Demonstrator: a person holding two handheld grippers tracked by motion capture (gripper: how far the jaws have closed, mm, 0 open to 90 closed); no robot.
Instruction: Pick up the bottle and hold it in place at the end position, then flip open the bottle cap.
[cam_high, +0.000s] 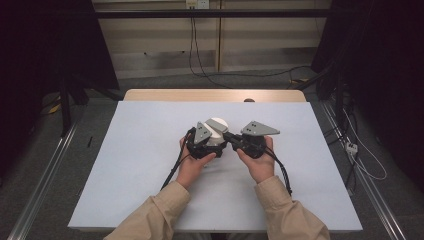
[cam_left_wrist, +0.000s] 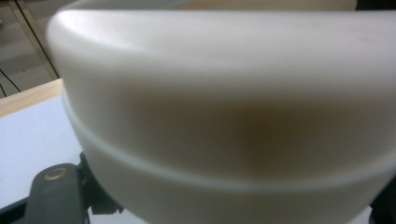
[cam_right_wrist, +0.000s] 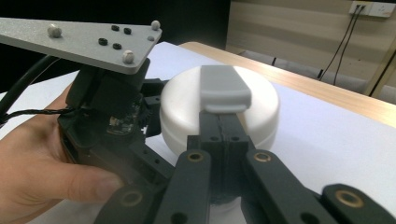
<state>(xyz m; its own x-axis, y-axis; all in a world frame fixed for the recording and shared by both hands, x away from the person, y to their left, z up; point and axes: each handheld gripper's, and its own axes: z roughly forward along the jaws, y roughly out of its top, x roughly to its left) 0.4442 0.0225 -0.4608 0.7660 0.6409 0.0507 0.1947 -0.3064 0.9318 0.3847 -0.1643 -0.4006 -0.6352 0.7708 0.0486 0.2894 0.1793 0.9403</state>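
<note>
The round white container sits near the middle of the table, caught between both hands. The left claw looks clamped on its side wall, probably to keep it from turning. The right claw comes in from the right with its jaws pressed together, their tips under the grey tab on the lid, seemingly to pry it up
</note>
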